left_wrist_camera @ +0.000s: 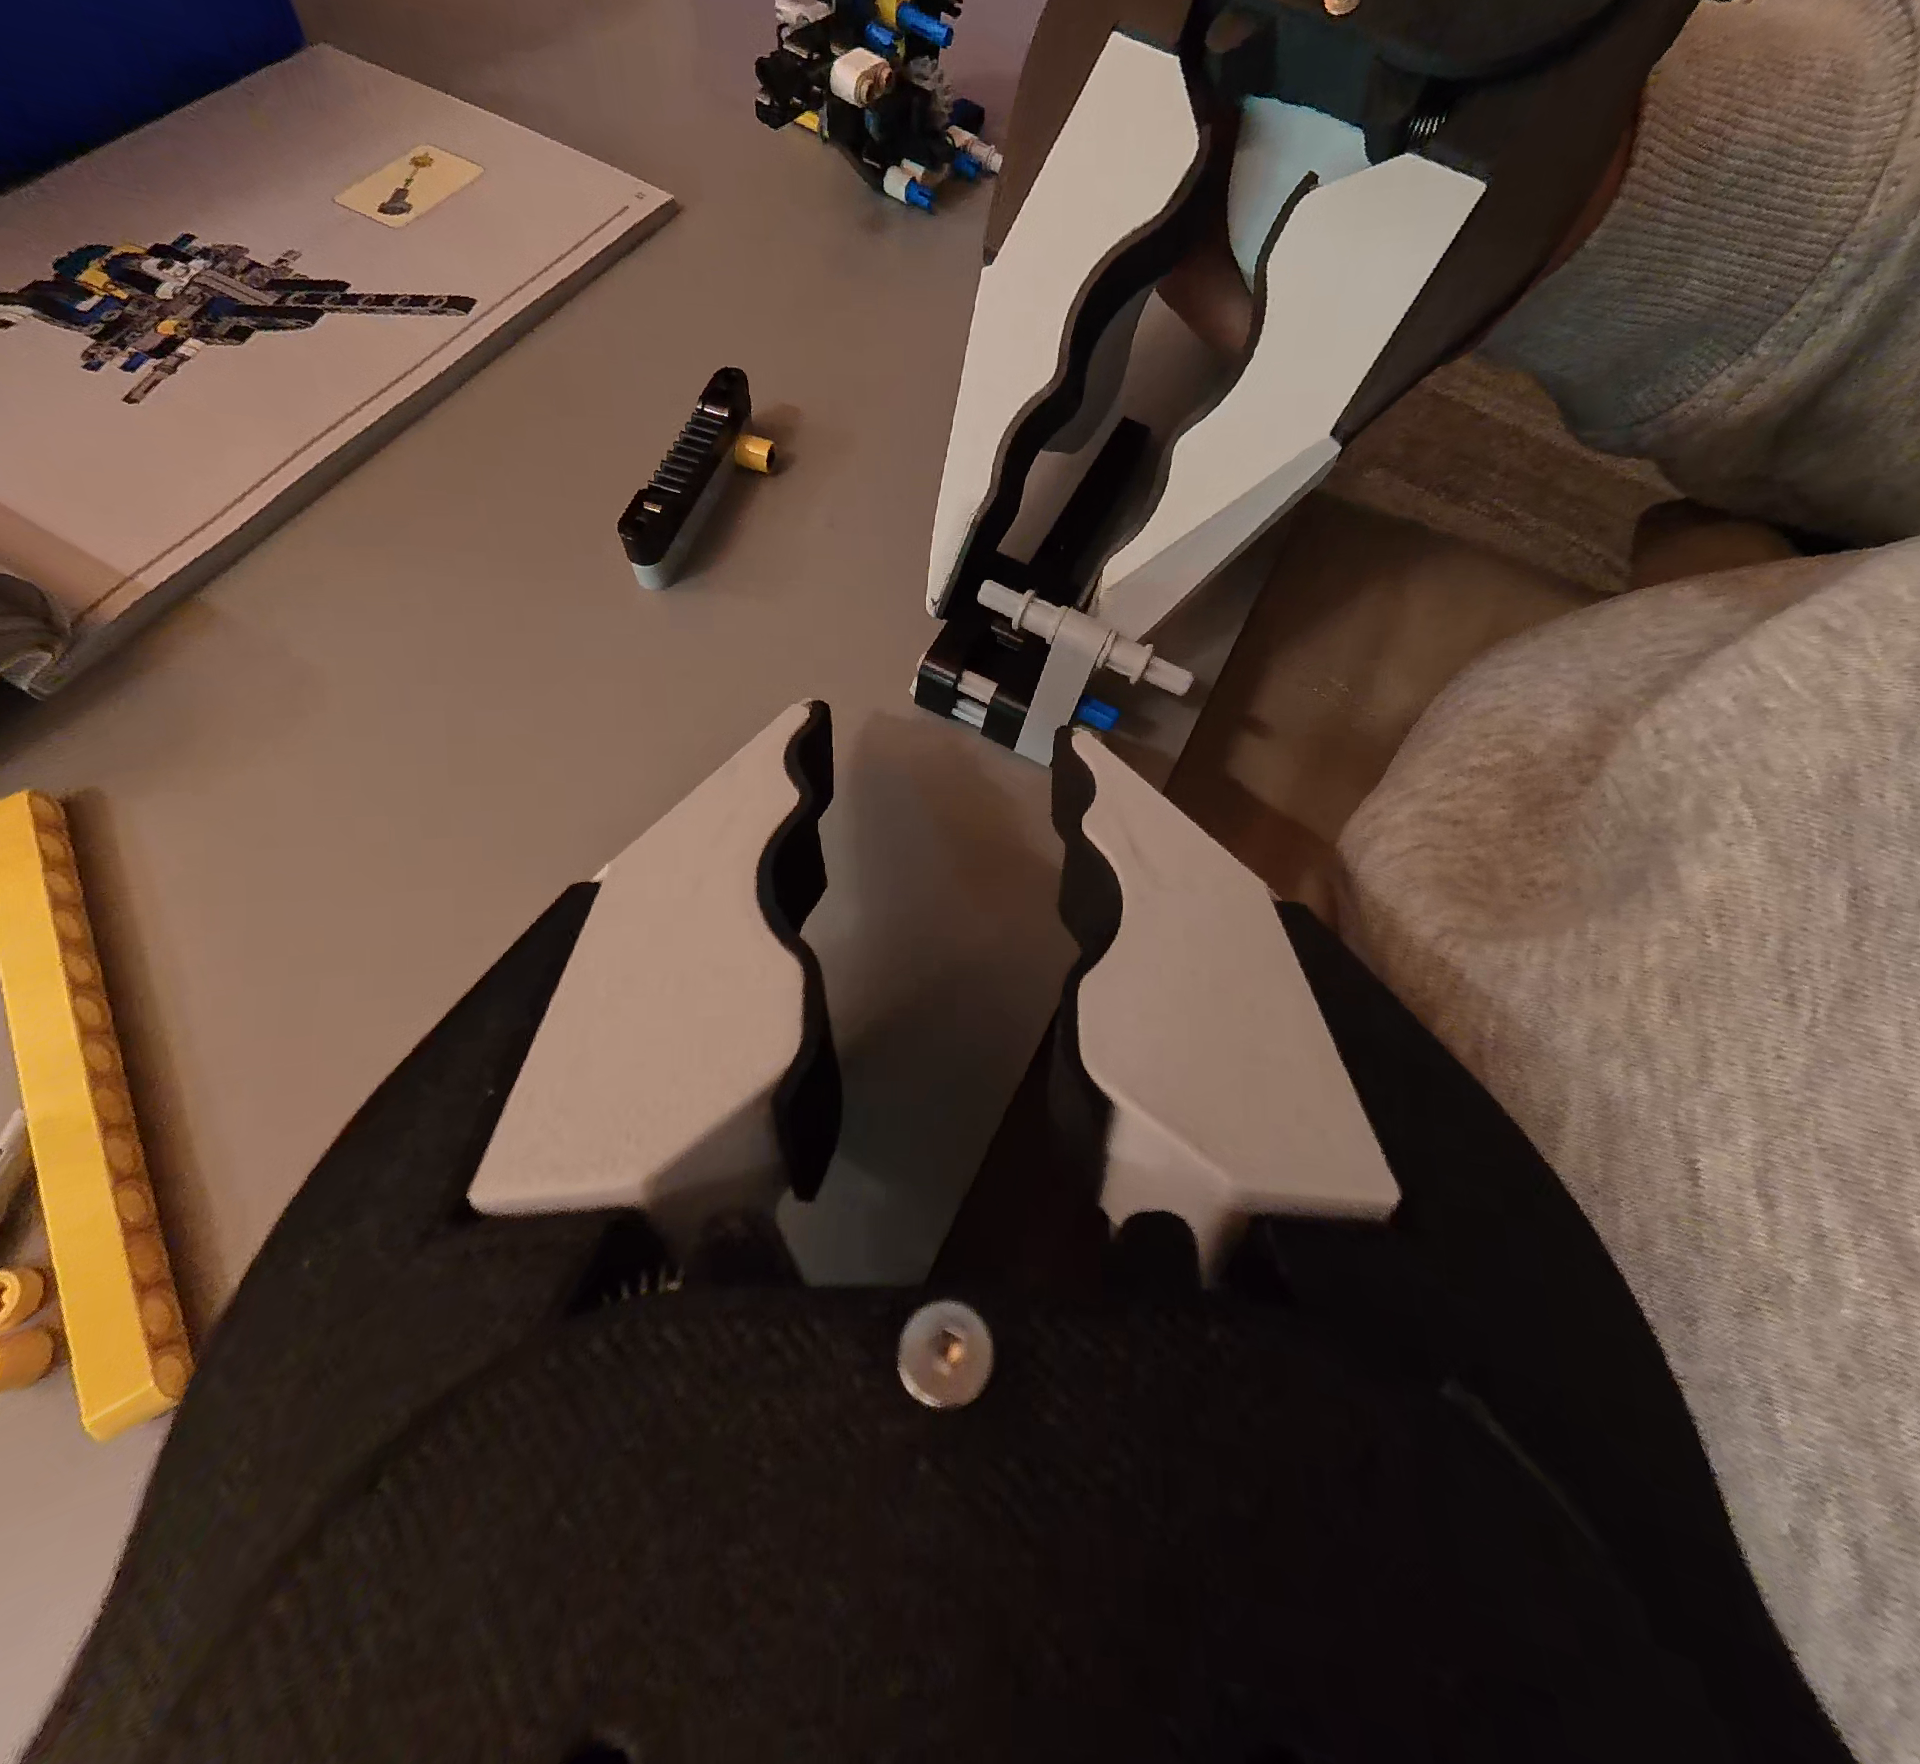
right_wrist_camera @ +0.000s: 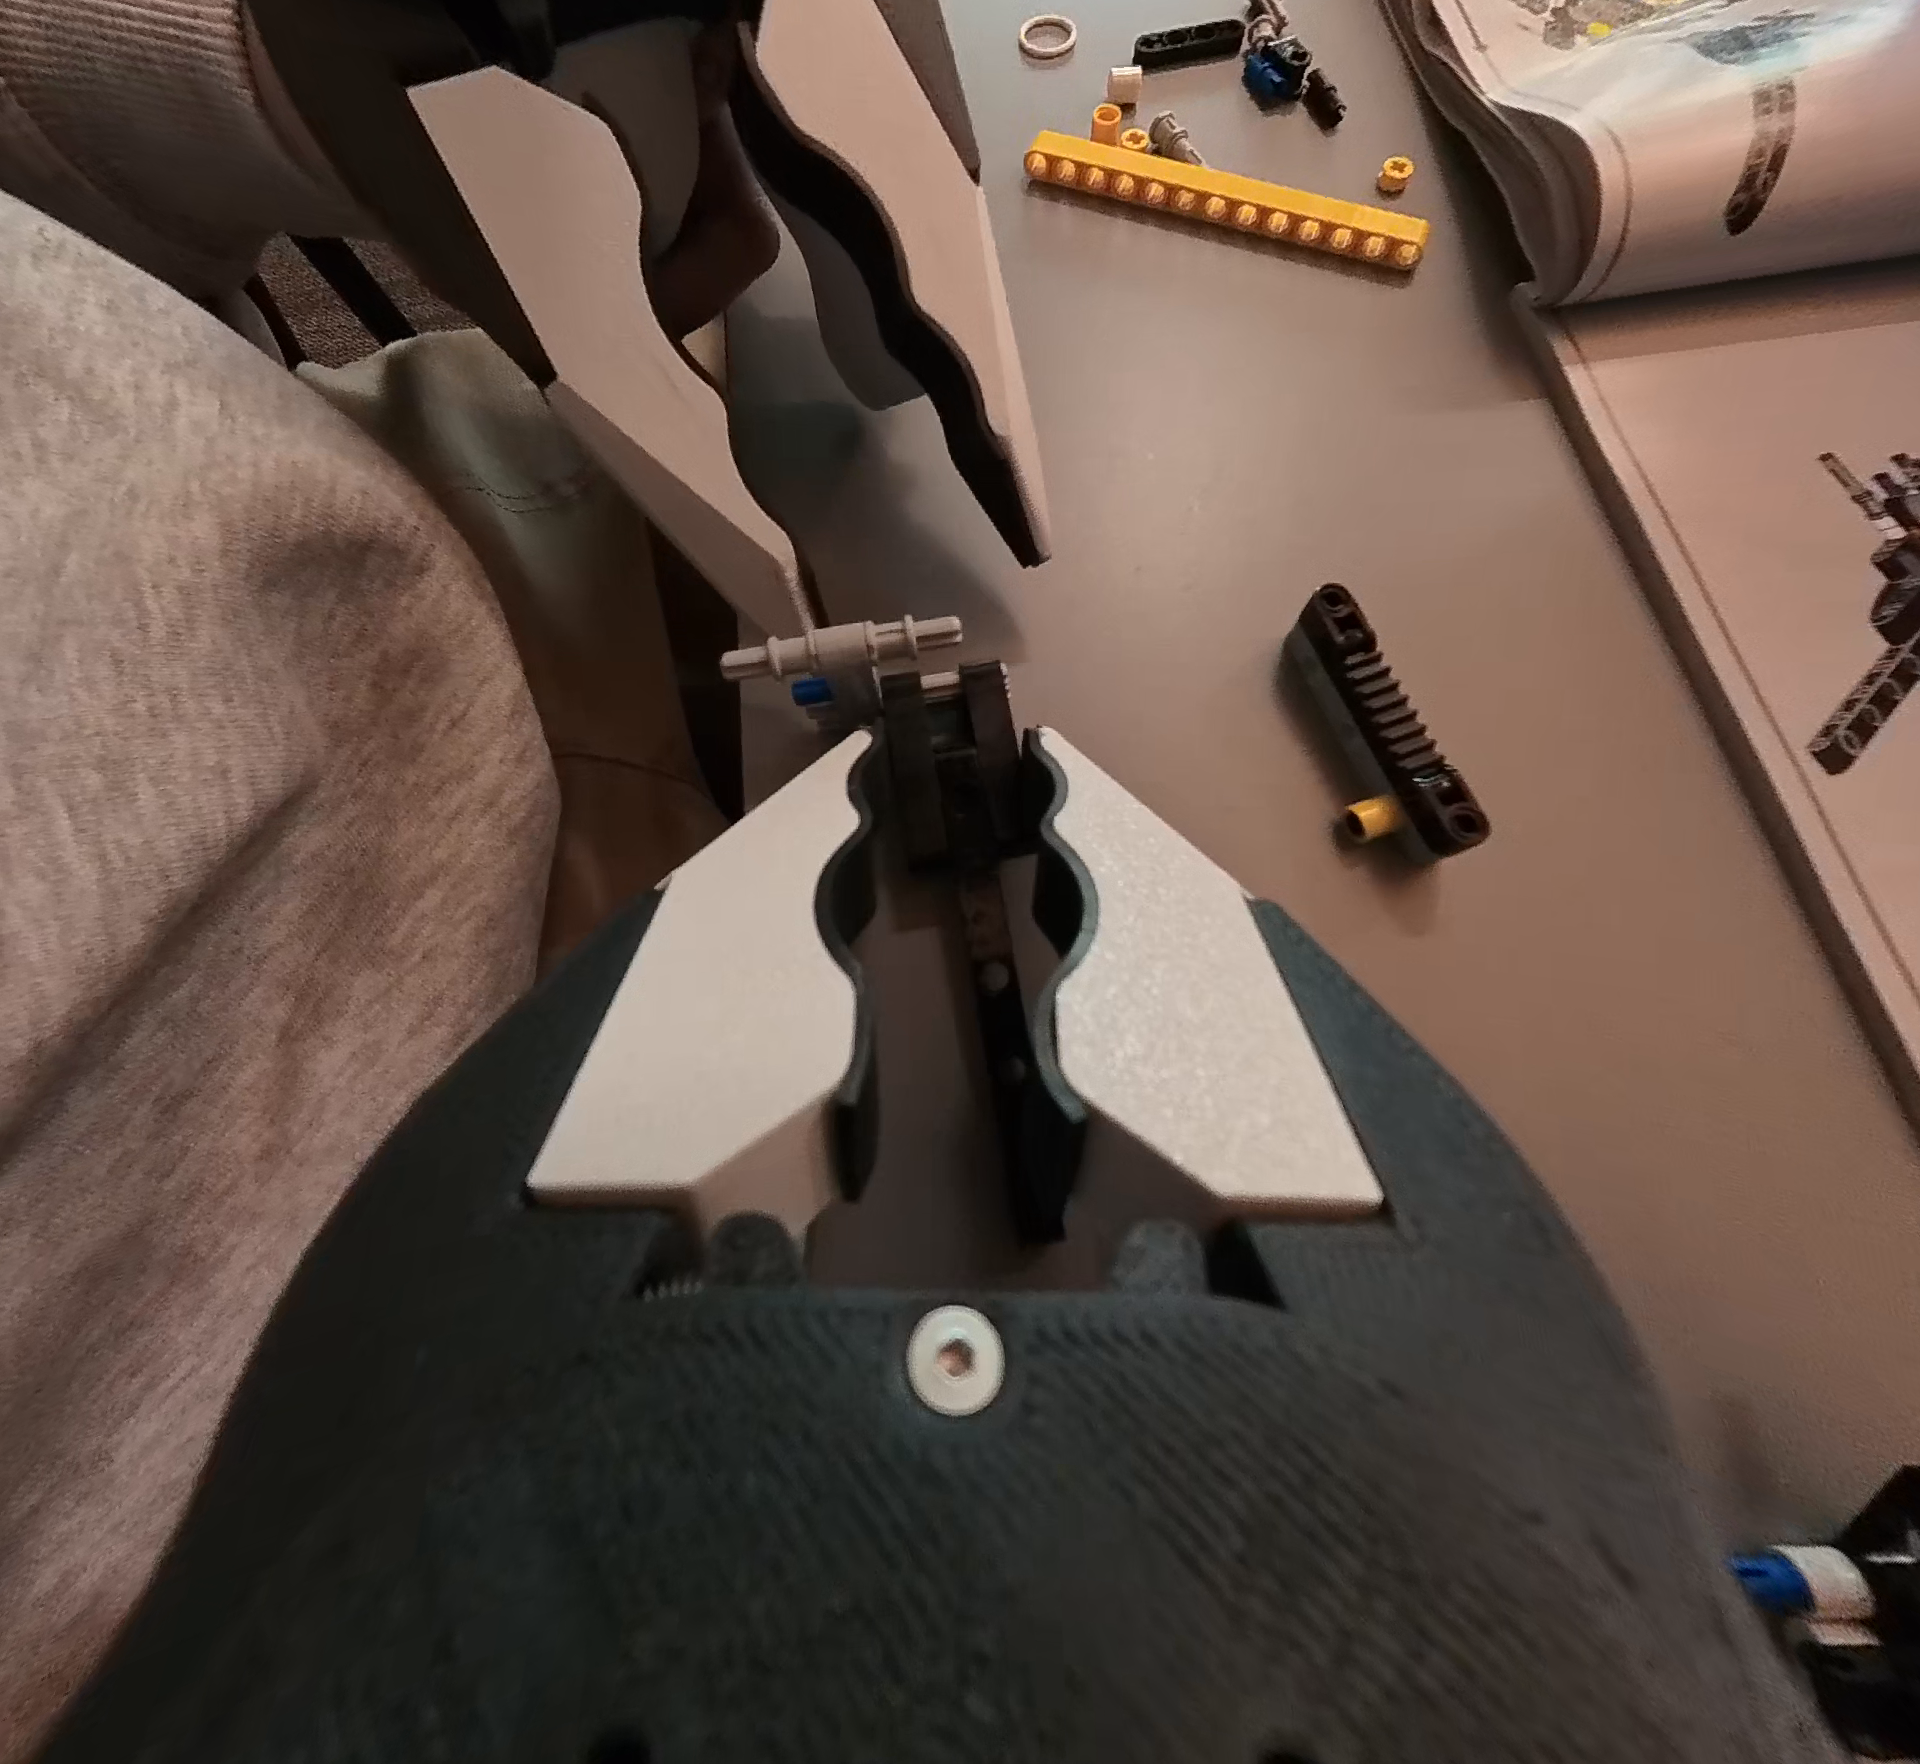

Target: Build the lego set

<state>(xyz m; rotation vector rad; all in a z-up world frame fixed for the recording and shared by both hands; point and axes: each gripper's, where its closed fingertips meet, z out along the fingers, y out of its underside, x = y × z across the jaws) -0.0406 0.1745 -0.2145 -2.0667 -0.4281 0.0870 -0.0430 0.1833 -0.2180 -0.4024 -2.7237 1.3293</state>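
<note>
Left wrist view: left gripper (left_wrist_camera: 940, 727) is hovering with jaws apart and nothing between them, tips just short of the small black-and-grey sub-assembly (left_wrist_camera: 1023, 665) that the right gripper (left_wrist_camera: 1023, 592) is clamping from the opposite side, over the worktop (left_wrist_camera: 436, 675) edge. A light grey axle pin (left_wrist_camera: 1086, 639) is sticking out crosswise from the sub-assembly, a blue pin (left_wrist_camera: 1096, 715) showing beneath it. Farther back on the worktop, a black gear rack piece (left_wrist_camera: 686, 478) with a yellow stub is lying flat, the larger partial build (left_wrist_camera: 878, 41) with a blue gear on top is standing well behind it, and the instruction booklet (left_wrist_camera: 270, 312) is lying open at left. A long yellow beam (left_wrist_camera: 88, 1101) is lying at the left edge. A person's grey sleeve (left_wrist_camera: 1662, 987) is filling the right side. Right wrist view: right gripper (right_wrist_camera: 951, 748) jaws are closed onto the sub-assembly (right_wrist_camera: 945, 769), its black beam running back between the fingers, grey axle pin (right_wrist_camera: 842, 649) crosswise at the front. Left gripper (right_wrist_camera: 914, 561) is facing it, jaws apart, one tip just above the pin. Gear rack piece (right_wrist_camera: 1387, 727) is lying to the right, the yellow beam (right_wrist_camera: 1226, 202) and loose small parts (right_wrist_camera: 1236, 67) farther off, booklet (right_wrist_camera: 1662, 104) at right.
</note>
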